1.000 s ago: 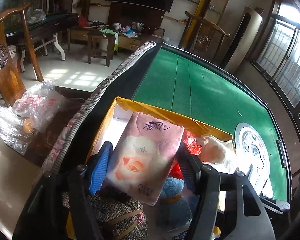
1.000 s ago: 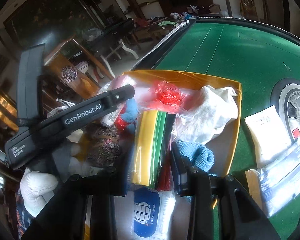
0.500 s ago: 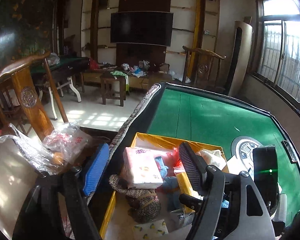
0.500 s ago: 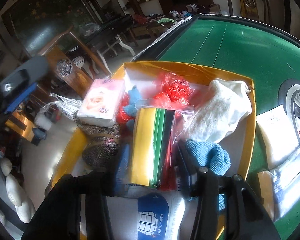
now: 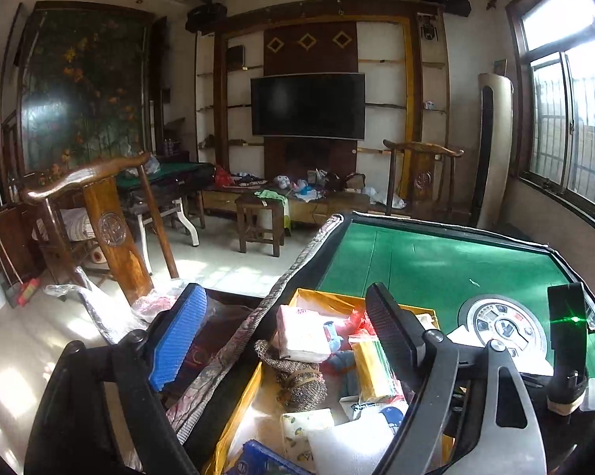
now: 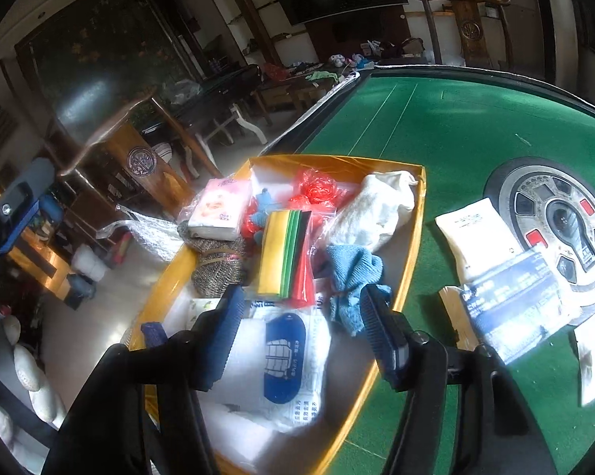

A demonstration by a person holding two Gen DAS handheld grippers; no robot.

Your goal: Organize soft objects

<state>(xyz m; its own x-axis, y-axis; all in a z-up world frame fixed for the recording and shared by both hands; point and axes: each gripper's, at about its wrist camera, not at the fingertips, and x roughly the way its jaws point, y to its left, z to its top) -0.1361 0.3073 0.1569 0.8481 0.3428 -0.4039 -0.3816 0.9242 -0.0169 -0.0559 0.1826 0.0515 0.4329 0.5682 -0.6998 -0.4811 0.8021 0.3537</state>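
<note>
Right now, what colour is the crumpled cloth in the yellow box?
Light blue cloth, clearest in the right wrist view.

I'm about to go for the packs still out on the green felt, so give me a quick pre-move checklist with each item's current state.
1. Left gripper free of load: ok, jaws opening, nothing between them.
2. Right gripper free of load: ok, jaws opening, above the box contents, pads pressing nothing.
3. Pink tissue pack placed: ok, lying in the yellow cardboard box on a brown woven pouch.
4. Bag of coloured sheets placed: ok, inside the box.
5. Items left outside: not ok, a white packet and a blue-printed clear bag lie on the green felt table.
6. Room left in the box: cannot tell.
</note>
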